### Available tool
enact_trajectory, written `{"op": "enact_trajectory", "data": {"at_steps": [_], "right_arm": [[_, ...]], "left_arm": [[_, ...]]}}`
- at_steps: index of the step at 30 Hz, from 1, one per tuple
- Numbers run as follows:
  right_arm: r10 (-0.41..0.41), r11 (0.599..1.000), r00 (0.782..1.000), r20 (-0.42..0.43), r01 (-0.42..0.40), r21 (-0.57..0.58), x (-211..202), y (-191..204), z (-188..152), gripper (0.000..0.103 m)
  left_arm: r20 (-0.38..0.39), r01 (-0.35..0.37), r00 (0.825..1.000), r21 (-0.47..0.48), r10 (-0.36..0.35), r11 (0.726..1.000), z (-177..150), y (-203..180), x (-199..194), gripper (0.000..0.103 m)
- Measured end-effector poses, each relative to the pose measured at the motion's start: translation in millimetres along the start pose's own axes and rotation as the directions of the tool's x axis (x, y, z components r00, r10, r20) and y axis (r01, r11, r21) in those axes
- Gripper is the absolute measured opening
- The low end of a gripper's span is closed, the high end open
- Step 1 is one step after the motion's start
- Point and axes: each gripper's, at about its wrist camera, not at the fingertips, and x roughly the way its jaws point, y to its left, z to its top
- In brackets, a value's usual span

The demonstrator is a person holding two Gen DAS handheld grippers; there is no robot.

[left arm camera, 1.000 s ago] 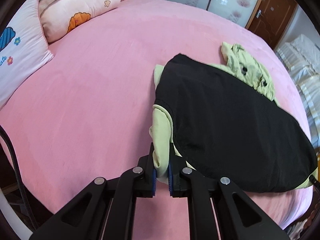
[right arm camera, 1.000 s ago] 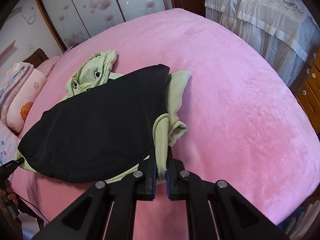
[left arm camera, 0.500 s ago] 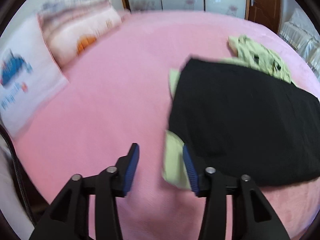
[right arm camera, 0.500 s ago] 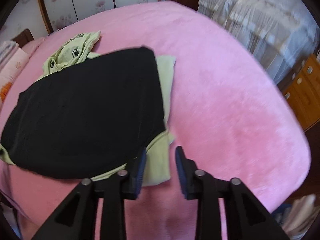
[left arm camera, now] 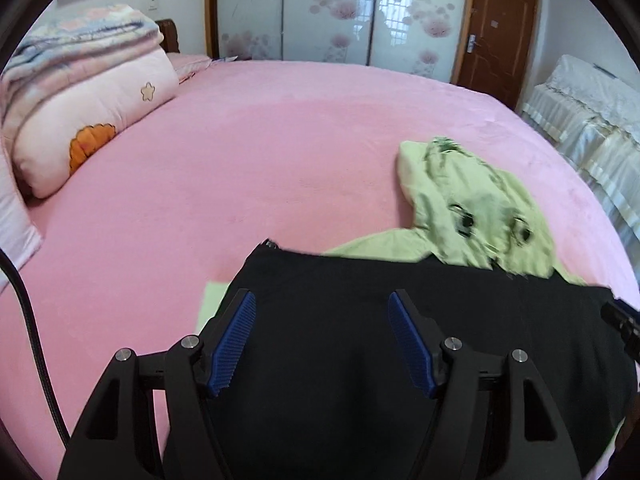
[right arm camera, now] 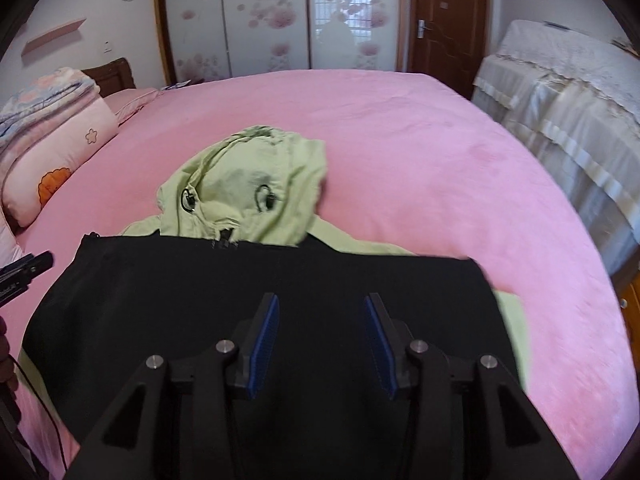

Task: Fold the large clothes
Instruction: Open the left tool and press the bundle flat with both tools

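A hooded jacket lies flat on the pink bed (left arm camera: pixel 248 152). Its black body (left arm camera: pixel 360 340) faces up and its light green hood (left arm camera: pixel 472 208) with two cartoon eyes points to the far side. Green sleeve fabric (left arm camera: pixel 212 300) shows at the black body's left edge, and in the right wrist view (right arm camera: pixel 512 320) at its right edge. My left gripper (left arm camera: pixel 322 340) is open and empty above the near left part of the black body. My right gripper (right arm camera: pixel 322 340) is open and empty above the black body (right arm camera: pixel 280 280), with the hood (right arm camera: pixel 248 184) beyond it.
Folded pink quilts and pillows (left arm camera: pixel 80 112) lie at the bed's far left. A lace-covered piece of furniture (right arm camera: pixel 568 92) stands to the right of the bed. Sliding wardrobe doors (left arm camera: pixel 328 12) and a brown door (left arm camera: pixel 496 32) are behind. The pink bed (right arm camera: pixel 440 152) runs wide around the jacket.
Both grippers were shut on the green sleeves, then opened and let them go. Both have since swung over the black body, now facing the hood.
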Motion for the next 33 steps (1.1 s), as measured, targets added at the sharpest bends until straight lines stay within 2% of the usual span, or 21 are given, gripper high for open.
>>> {"op": "enact_trajectory", "data": {"at_steps": [3, 8, 12, 14, 16, 20, 23, 27, 33], "right_arm": [[-0.012, 0.999, 0.999, -0.045, 0.013, 0.033, 38, -6, 6, 0.044], [-0.099, 0.988, 0.989, -0.107, 0.110, 0.106, 71, -66, -8, 0.042], [-0.167, 0.973, 0.980, -0.106, 0.182, 0.143, 69, -108, -17, 0.042], [-0.134, 0.974, 0.985, -0.108, 0.151, 0.168, 71, -124, -18, 0.041], [-0.130, 0.976, 0.986, -0.108, 0.146, 0.163, 72, -124, -17, 0.040], [-0.181, 0.974, 0.978, -0.105, 0.193, 0.116, 75, -114, -17, 0.040], [-0.177, 0.975, 0.978, -0.106, 0.189, 0.119, 72, -114, -19, 0.041], [-0.171, 0.976, 0.977, -0.124, 0.185, 0.113, 68, -117, -19, 0.042], [-0.077, 0.986, 0.982, -0.174, 0.100, 0.132, 63, -110, 11, 0.042]], "left_arm": [[-0.039, -0.029, 0.999, -0.004, 0.029, 1.000, -2, 6, 32, 0.068], [-0.081, -0.098, 0.992, 0.035, 0.101, 0.995, -9, 25, 72, 0.068], [-0.110, -0.072, 0.992, -0.031, 0.069, 0.997, -12, 45, 83, 0.068], [-0.112, -0.069, 0.992, -0.027, 0.065, 0.997, -13, 45, 86, 0.068], [-0.110, -0.085, 0.990, 0.001, 0.084, 0.996, -14, 41, 88, 0.068], [-0.116, -0.085, 0.990, 0.012, 0.085, 0.996, -12, 42, 91, 0.068], [-0.125, -0.083, 0.988, 0.016, 0.085, 0.996, -10, 41, 90, 0.068], [-0.160, -0.091, 0.982, 0.076, 0.102, 0.993, -3, 32, 87, 0.068], [-0.206, -0.040, 0.975, 0.226, 0.088, 0.973, 33, 0, 65, 0.068]]}}
